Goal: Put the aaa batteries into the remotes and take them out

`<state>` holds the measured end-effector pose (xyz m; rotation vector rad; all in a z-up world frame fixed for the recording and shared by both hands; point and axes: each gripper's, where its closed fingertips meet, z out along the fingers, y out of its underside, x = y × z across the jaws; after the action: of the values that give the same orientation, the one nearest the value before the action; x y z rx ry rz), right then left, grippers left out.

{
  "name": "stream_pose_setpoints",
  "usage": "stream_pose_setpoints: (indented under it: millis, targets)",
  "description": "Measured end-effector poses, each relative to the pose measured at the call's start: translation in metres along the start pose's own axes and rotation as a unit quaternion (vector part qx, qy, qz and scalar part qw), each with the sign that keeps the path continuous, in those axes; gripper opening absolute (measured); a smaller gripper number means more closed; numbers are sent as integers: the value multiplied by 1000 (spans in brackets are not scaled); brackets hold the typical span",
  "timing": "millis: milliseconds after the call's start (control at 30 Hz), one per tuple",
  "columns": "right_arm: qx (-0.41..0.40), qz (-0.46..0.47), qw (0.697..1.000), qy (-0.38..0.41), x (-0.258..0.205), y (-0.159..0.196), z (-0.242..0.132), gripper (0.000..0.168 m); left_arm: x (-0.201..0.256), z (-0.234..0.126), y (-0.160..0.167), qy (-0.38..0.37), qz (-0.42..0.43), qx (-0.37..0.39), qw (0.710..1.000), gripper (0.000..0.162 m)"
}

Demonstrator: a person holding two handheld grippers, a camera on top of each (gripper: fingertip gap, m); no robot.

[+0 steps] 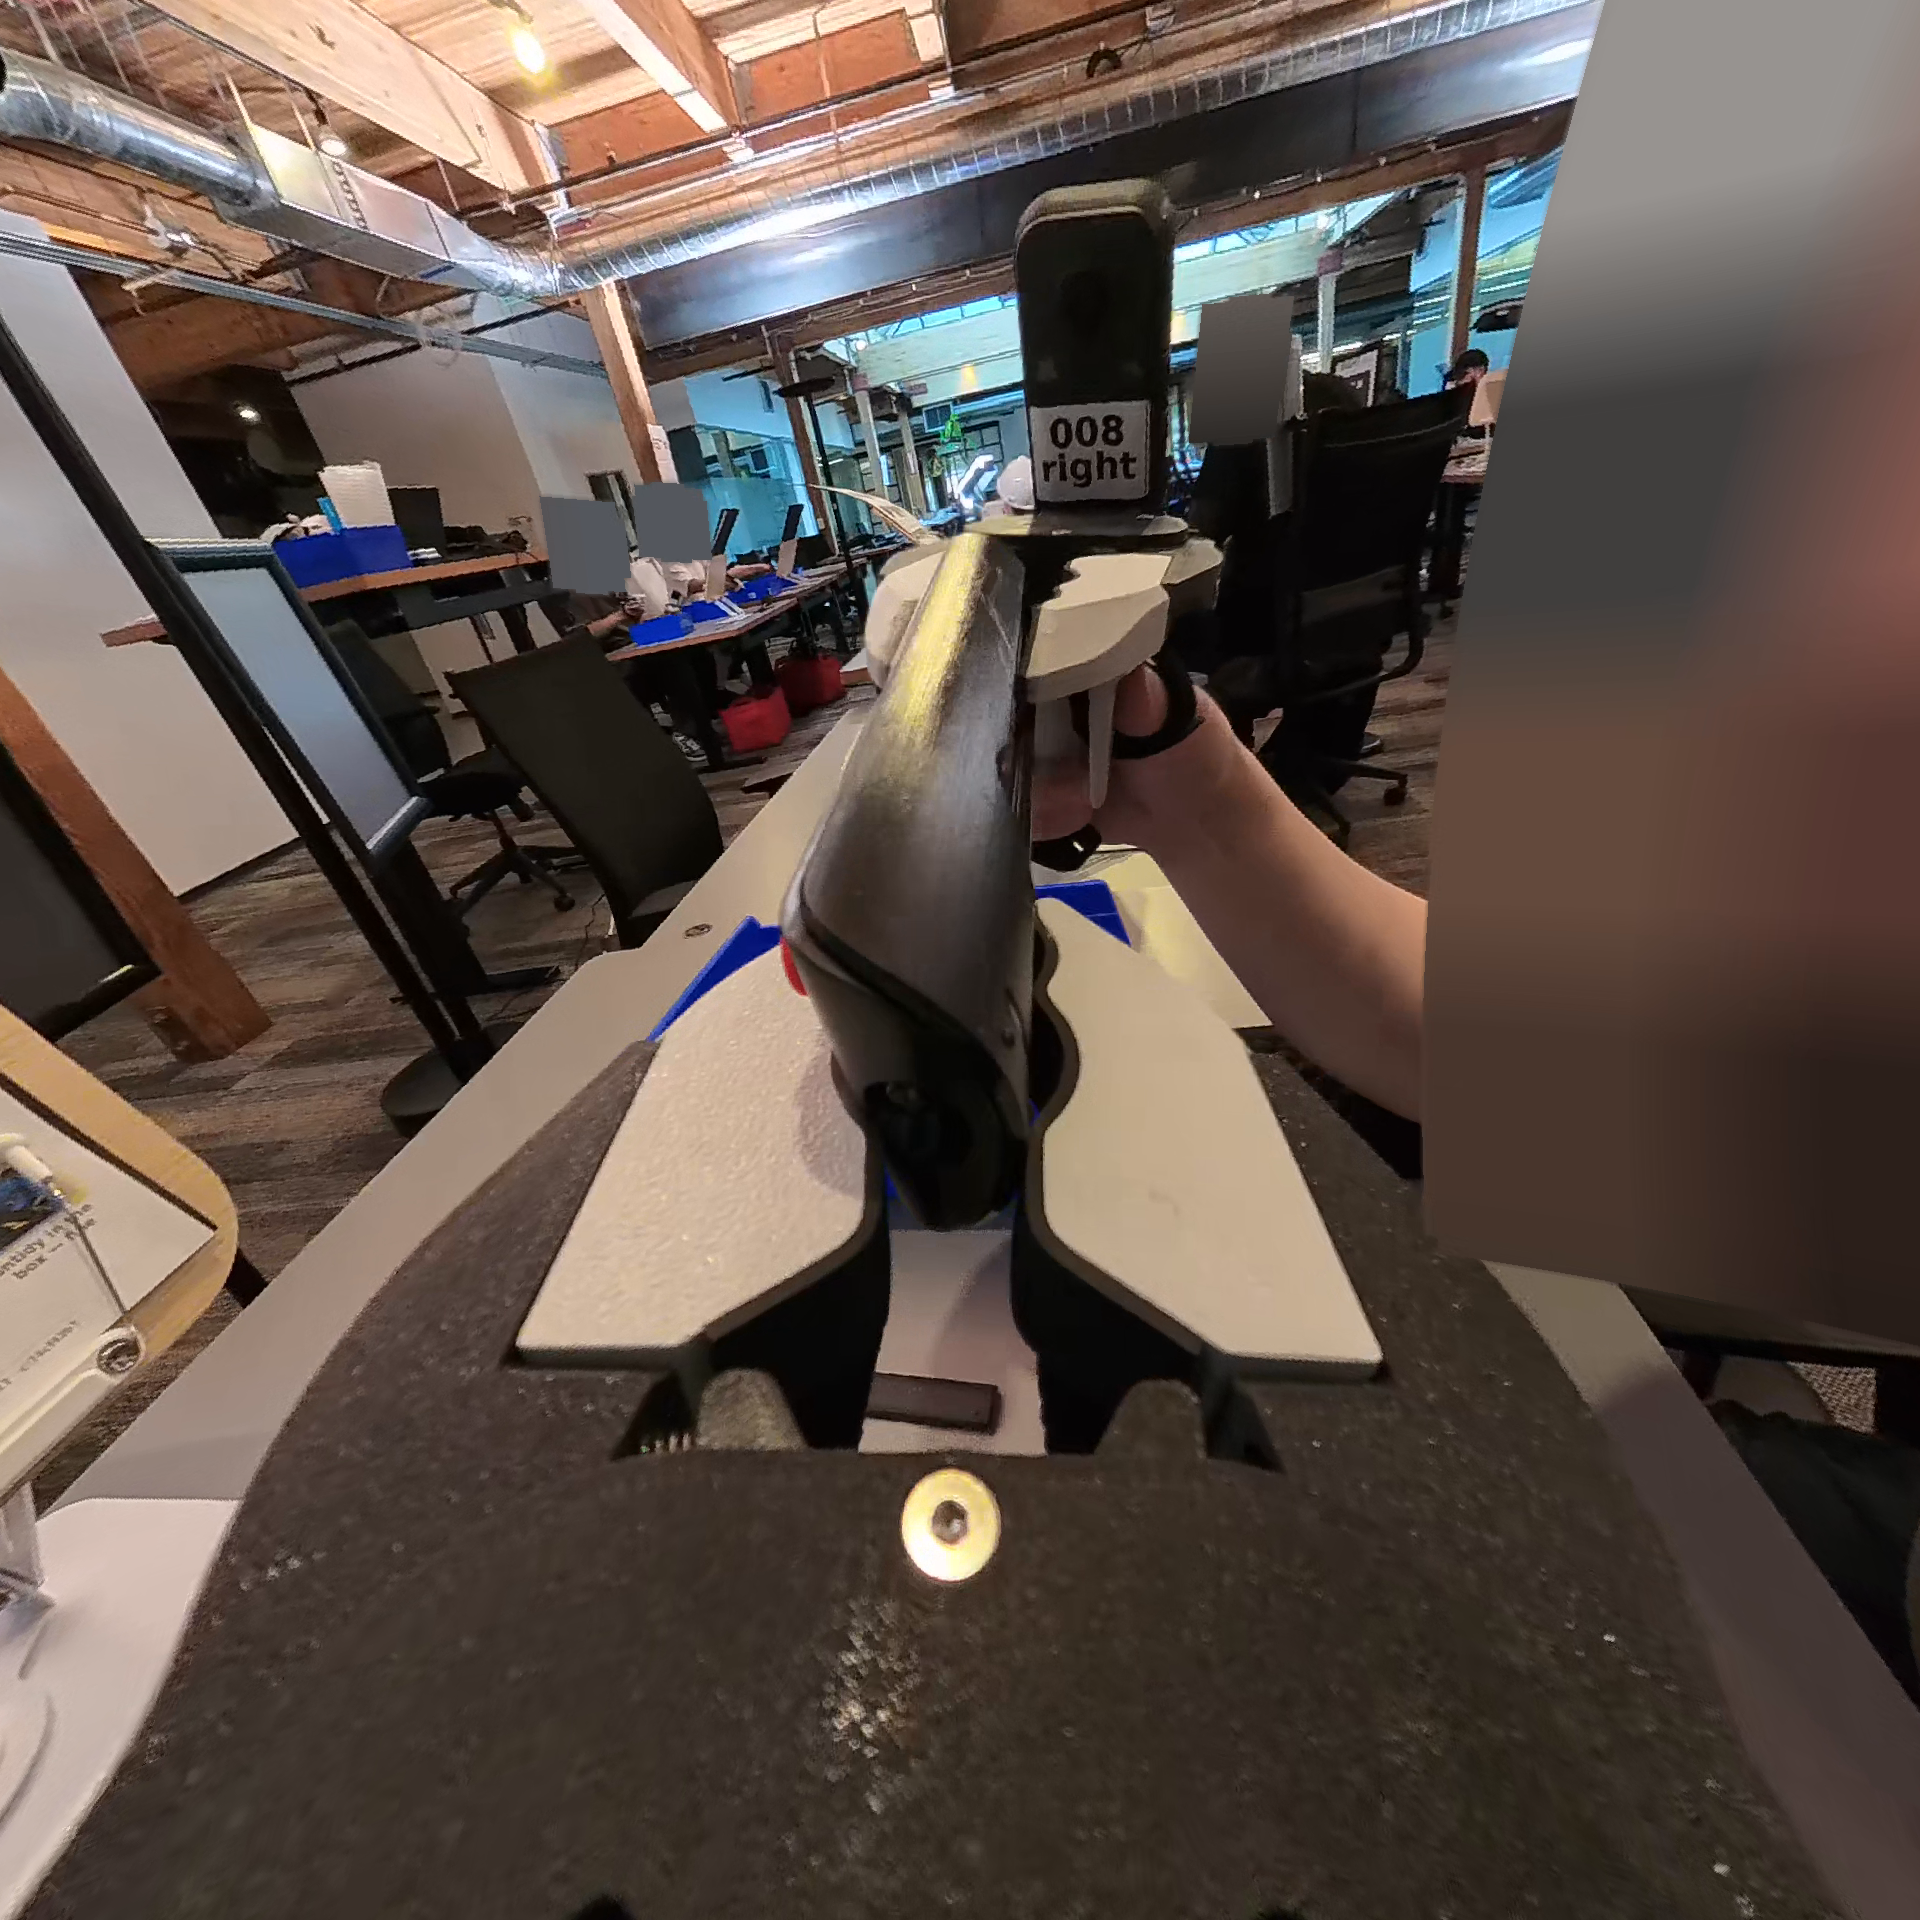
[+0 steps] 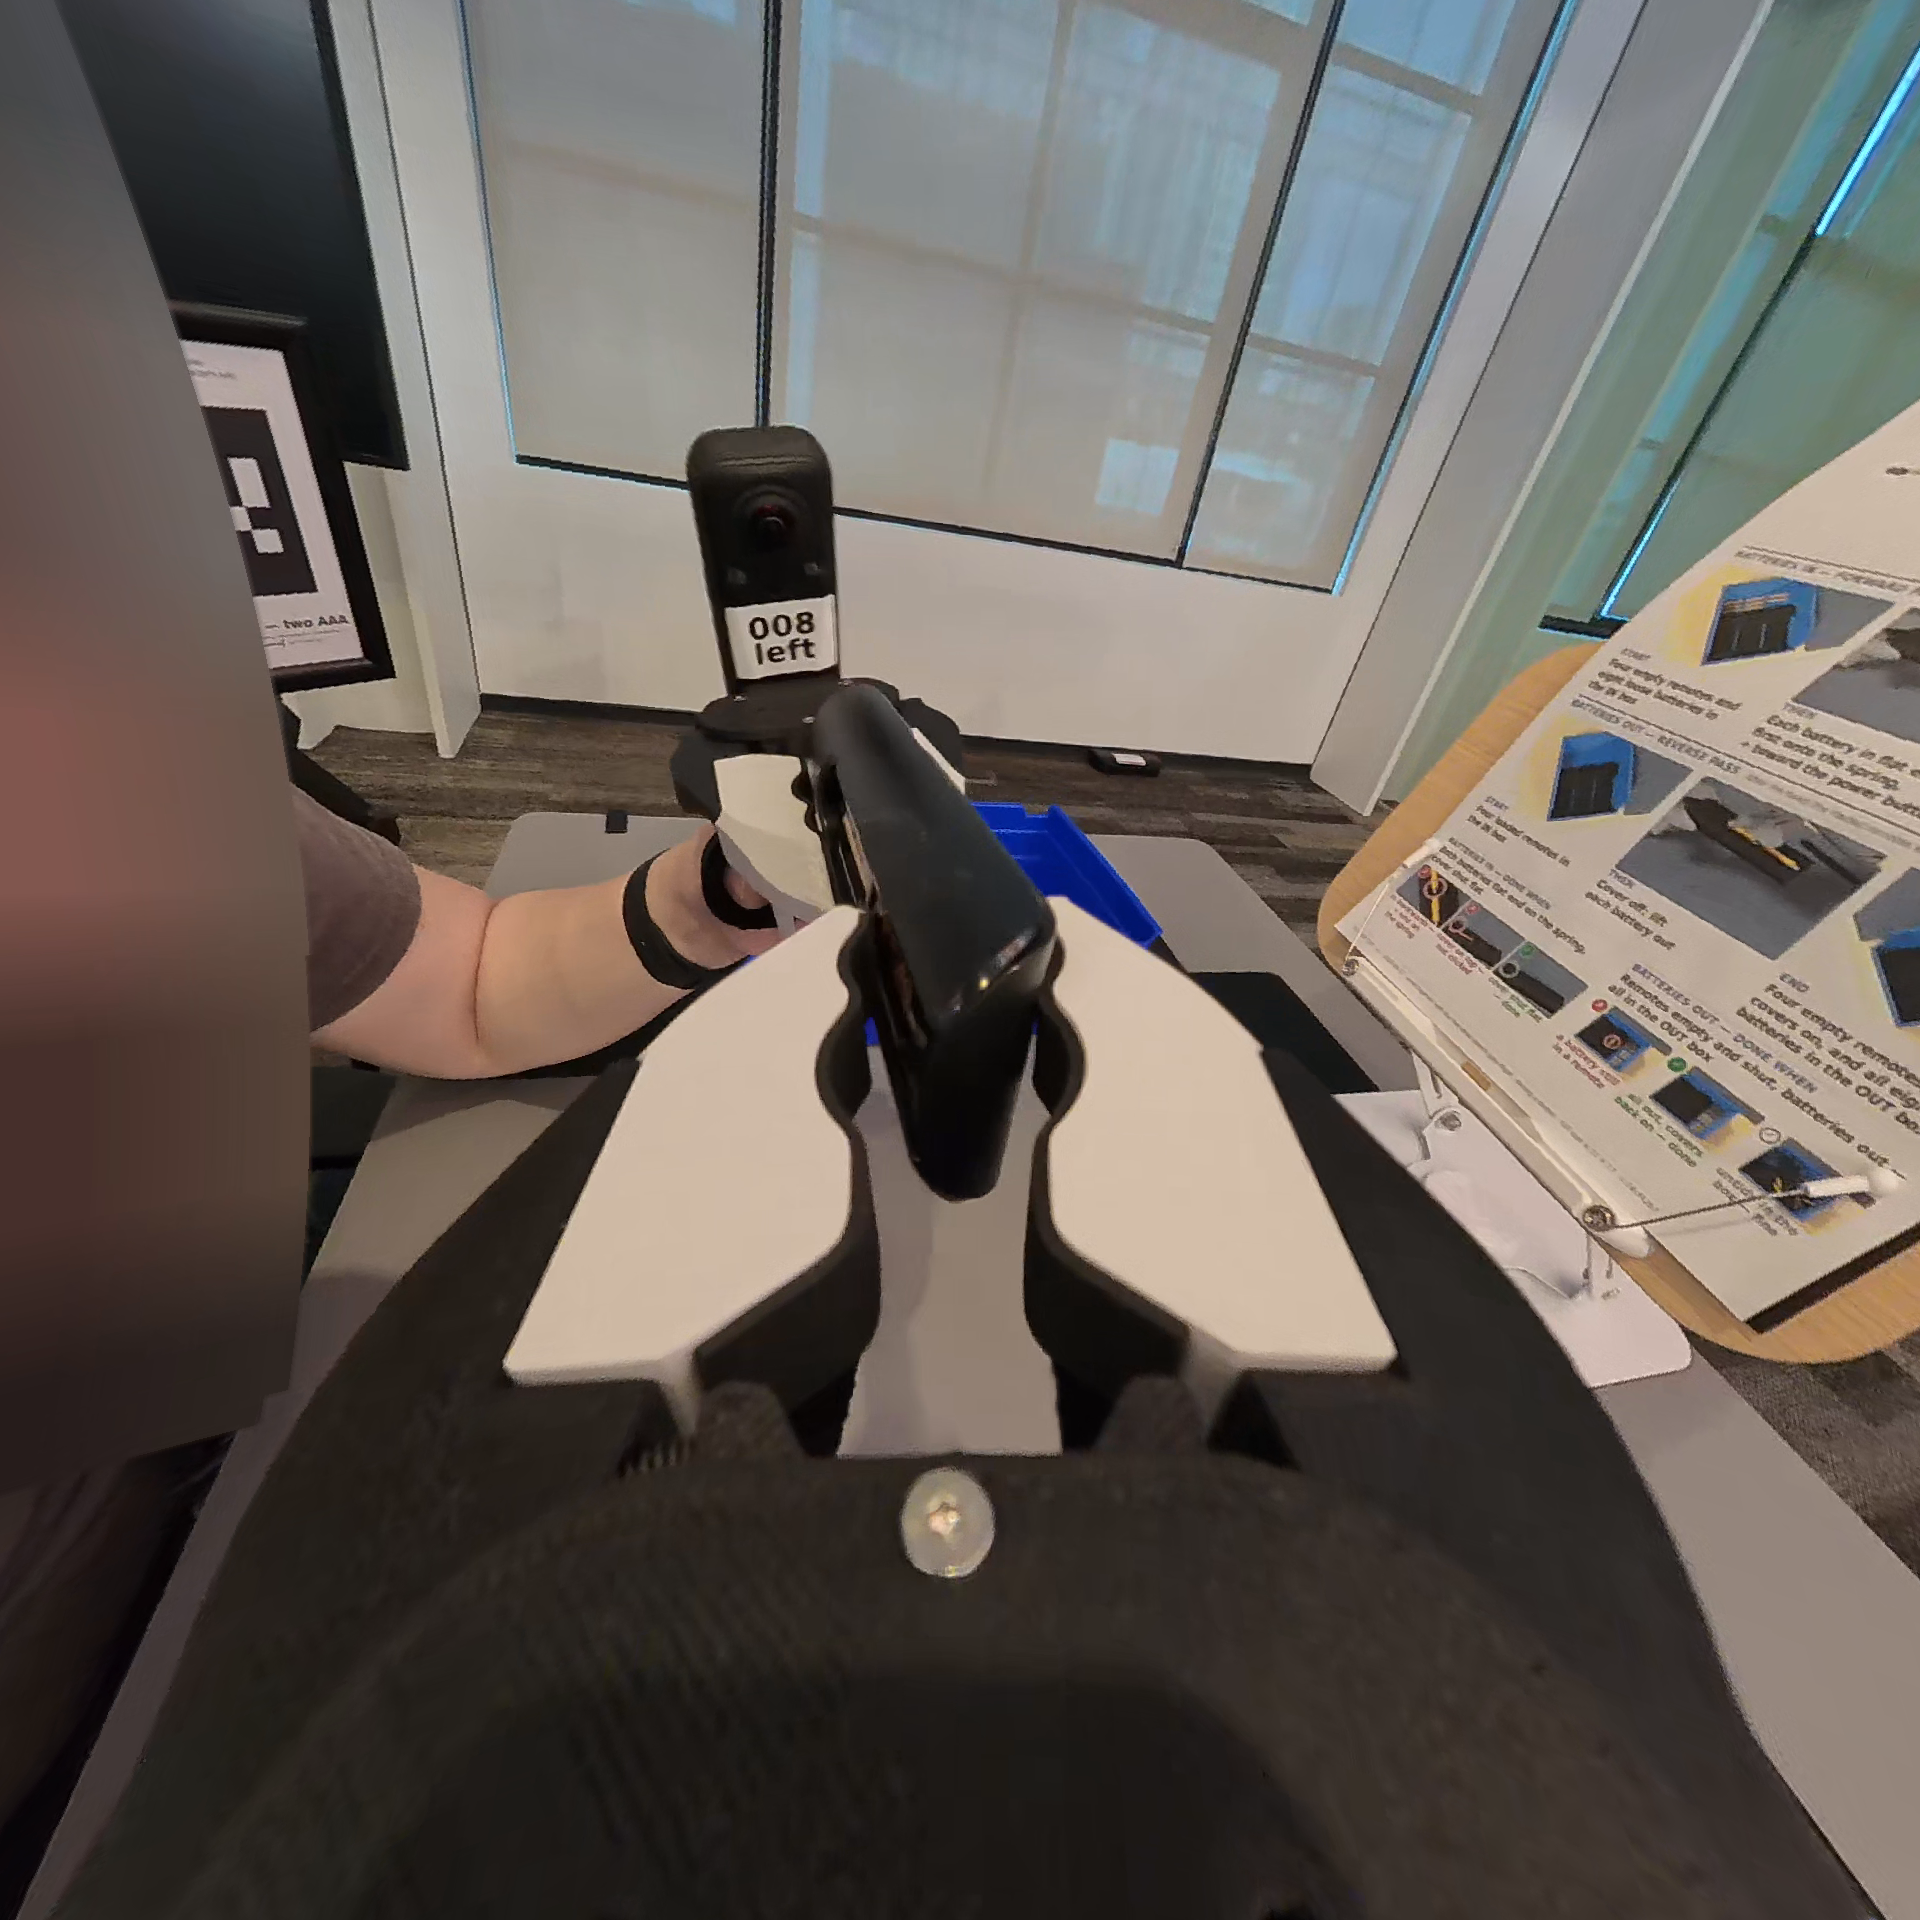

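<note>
Left wrist view shows the black remote (image 1: pixel 920 935) in the air above the blue bin (image 1: pixel 727 961), pinched at one end by the left gripper (image 1: pixel 951 1174) and at the other by the right gripper (image 2: pixel 951 1101). Keep both grips firm and level; ease one off before working the cover.

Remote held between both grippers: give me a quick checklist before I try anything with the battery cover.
1. Left gripper clamped on the remote: ok, fingers close on its lower end.
2. Right gripper clamped on the other end: ok.
3. Remote lifted off the table: ok, above the blue bin.
4. Battery cover on or off: cannot tell.
5. Batteries inside: cannot tell.
6. Space around: ok, the instruction sheet stands off to the right.
</note>
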<state>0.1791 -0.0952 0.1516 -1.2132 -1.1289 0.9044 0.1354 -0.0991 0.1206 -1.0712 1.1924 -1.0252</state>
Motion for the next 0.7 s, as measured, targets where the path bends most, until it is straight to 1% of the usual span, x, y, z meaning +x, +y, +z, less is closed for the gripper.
stream_pose_setpoints:
  millis: [233,700]
  targets:
    - [10,44,998,-36,-4,1,3,25,0,-1,1,9,-3,-7,1000,23]
    - [4,90,994,-59,-7,4,6,21,-1,-5,3,30,-35,-15,999,23]
